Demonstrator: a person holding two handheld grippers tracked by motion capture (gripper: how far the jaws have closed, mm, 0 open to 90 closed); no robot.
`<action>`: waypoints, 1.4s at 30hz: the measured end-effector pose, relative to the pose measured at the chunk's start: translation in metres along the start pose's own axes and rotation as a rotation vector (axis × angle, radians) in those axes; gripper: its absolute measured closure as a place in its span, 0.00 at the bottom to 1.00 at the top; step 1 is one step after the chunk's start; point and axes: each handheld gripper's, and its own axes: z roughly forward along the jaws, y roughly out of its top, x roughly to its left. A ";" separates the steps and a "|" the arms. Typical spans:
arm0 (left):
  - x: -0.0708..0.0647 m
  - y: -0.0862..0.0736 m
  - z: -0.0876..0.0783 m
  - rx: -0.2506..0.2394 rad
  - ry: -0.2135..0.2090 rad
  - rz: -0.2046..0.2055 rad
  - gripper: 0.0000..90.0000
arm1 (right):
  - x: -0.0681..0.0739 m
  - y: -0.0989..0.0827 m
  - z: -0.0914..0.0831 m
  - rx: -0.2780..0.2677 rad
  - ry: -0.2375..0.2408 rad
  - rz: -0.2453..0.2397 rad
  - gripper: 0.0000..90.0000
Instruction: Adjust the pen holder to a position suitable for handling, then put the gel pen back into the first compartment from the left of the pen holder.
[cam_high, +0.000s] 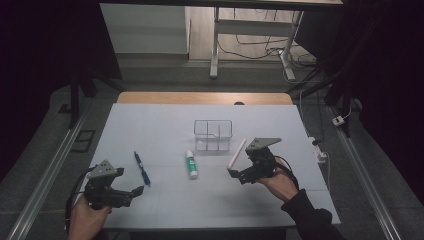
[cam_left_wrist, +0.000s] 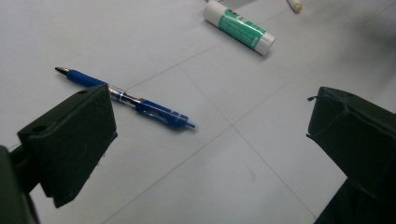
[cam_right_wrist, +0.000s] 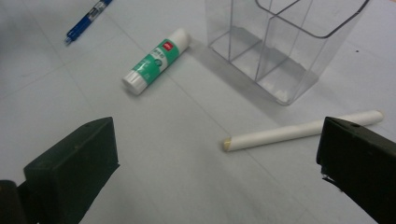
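White and light, the paper stick (cam_right_wrist: 299, 132) lies before our spread right gripper (cam_right_wrist: 219, 172); we judge its stiff middle the safest hold.

Dim room with dark edges; the white worktop (cam_high: 165, 125) is evenly lit from above, shadows soft. The gripper views look slightly blurred and grainy.

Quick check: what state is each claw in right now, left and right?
Left claw: open, holding nothing, above the table near the blue pen.
Right claw: open, holding nothing, the white stick lying between its jaws.
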 end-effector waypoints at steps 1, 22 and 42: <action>0.000 0.000 0.000 0.000 0.000 0.000 0.01 | 0.002 -0.001 -0.002 0.000 0.003 0.000 0.00; 0.026 0.014 0.031 0.087 0.042 -0.047 0.01 | 0.029 -0.019 -0.003 0.047 0.020 -0.051 0.00; 0.031 0.028 0.078 0.247 0.004 0.066 0.92 | 0.028 -0.019 -0.001 0.055 0.027 -0.038 0.00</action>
